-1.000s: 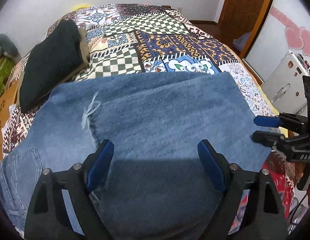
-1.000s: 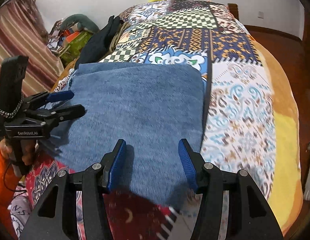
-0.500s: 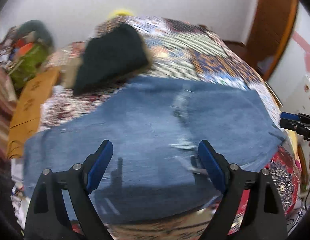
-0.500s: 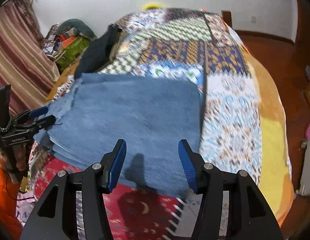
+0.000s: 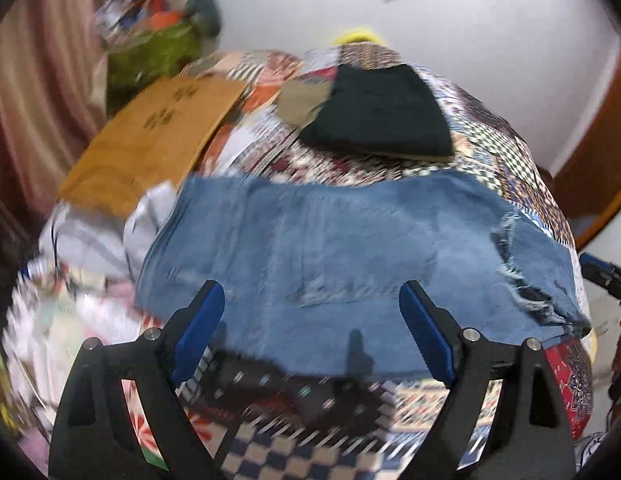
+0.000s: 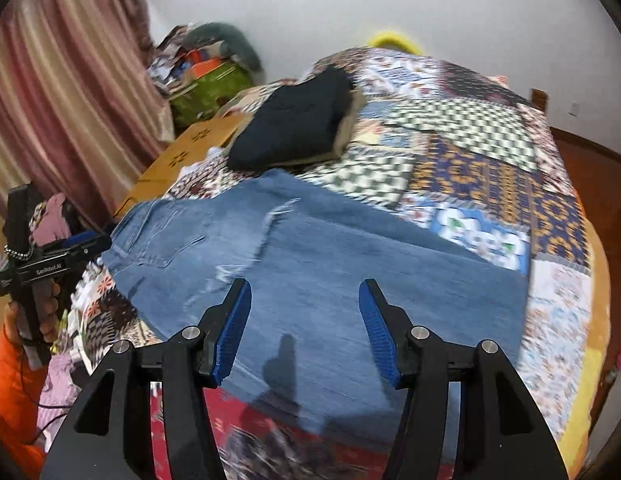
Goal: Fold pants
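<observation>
Above jeans point(image 6: 330, 264), seemingly empty, wide-spread jaws.

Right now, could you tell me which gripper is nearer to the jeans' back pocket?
Left. The left gripper hangs just off the waistband end beside the back pocket; the right gripper hovers open over the jeans further along the legs.

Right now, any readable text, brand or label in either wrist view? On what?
"GenRobot.AI": white lettering on the black body of the left gripper, seen in the right wrist view.
A second, smaller mark sits at the far left of that same body; too small to read.
No readable tag or label on the jeans.
Left wrist view: motion-blurred, no legible text.
</observation>
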Demonstrator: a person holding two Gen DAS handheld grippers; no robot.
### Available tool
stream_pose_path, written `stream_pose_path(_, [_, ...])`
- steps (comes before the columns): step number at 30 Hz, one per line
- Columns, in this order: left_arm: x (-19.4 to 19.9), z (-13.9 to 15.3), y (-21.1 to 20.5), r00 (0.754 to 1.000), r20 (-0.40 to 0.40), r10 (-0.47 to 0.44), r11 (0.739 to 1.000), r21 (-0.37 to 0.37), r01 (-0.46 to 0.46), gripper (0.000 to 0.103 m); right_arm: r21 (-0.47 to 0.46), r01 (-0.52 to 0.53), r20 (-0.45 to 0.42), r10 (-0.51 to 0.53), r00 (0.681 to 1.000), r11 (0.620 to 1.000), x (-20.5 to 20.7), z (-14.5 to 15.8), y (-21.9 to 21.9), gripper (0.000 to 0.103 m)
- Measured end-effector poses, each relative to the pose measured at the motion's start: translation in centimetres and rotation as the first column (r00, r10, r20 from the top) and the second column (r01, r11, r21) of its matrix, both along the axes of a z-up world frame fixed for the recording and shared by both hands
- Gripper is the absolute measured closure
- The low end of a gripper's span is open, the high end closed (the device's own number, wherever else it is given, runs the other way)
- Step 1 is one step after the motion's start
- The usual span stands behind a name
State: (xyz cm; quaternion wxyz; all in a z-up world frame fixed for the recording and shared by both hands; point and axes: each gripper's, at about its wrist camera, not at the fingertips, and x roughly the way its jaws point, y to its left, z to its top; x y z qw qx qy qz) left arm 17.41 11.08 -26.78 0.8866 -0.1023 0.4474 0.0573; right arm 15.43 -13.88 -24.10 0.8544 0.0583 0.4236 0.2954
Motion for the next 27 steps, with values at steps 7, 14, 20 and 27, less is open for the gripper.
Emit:
stream_pose_path(7, [-3.4,-3.7,4.6,0.995,-0.034,0.096,0.966,-0.237,-0.101,0.013,-0.026,-0.068,-0.058,0.066,0.996,0.997,-0.2,-1.8,4.4,0.051])
stream_pose_path(14, [-3.1,-7.1,5.0,0.991,-0.103,0.089,0.911,-0.393,-0.123,0.013,-0.051,-0.076,-0.103,0.071,0.992,0.996,-0.5,-3.7,5.2,0.05])
stream_pose_path(20, [-1.5,-7.9,5.3,0.991,-0.098,0.091,0.883,-0.453,-0.125,0.013,-0.047,-0.08,-0.105,0.075,0.992,0.996,-0.6,-3.8,5.2,0.05])
stream_pose_path(27, [0.8,-8.8,6.9,0.983,-0.113,0.141,0.83,-0.529,-0.18,0.013,-0.018,-0.078,-0.116,0.075,0.99,0.997,-0.4,-4.0,5.1,0.05])
